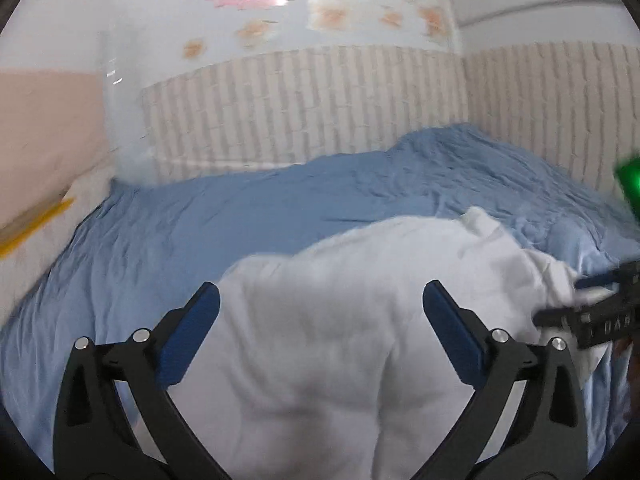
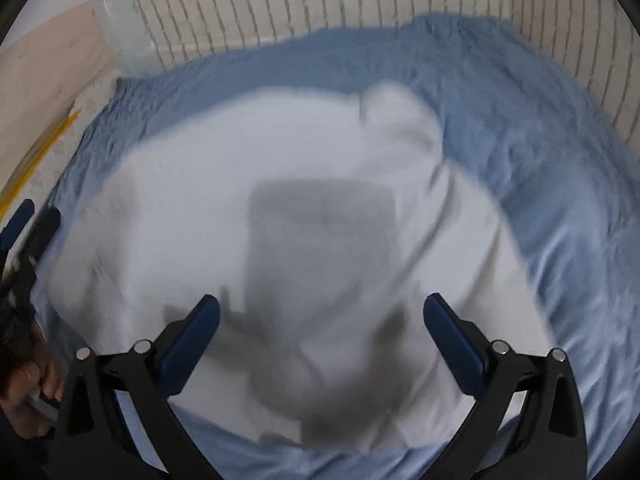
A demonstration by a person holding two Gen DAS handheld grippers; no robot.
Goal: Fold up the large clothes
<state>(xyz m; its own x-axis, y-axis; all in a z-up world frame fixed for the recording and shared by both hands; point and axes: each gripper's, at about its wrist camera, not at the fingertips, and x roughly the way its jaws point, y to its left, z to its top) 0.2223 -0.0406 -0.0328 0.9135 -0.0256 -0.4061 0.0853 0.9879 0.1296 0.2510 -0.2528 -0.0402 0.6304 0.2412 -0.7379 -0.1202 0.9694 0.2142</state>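
Note:
A white garment (image 1: 360, 304) lies loosely heaped on the blue bedsheet (image 1: 240, 208). In the right wrist view the same white garment (image 2: 280, 200) shows a dark grey print through the cloth, blurred by motion. My left gripper (image 1: 320, 320) stands open above the garment's near part, nothing between its blue pads. My right gripper (image 2: 320, 328) is also open over the garment, holding nothing. At the far right of the left wrist view the right gripper (image 1: 600, 304) sits beside the garment's right edge. The left gripper (image 2: 28, 232) appears at the left edge of the right wrist view.
The blue sheet (image 2: 540, 160) covers the bed, which meets a brick-pattern wall (image 1: 320, 112) at the back and right. A peach panel (image 1: 44, 128) and a yellow strip (image 1: 36, 224) lie to the left. A hand (image 2: 24, 384) shows at lower left.

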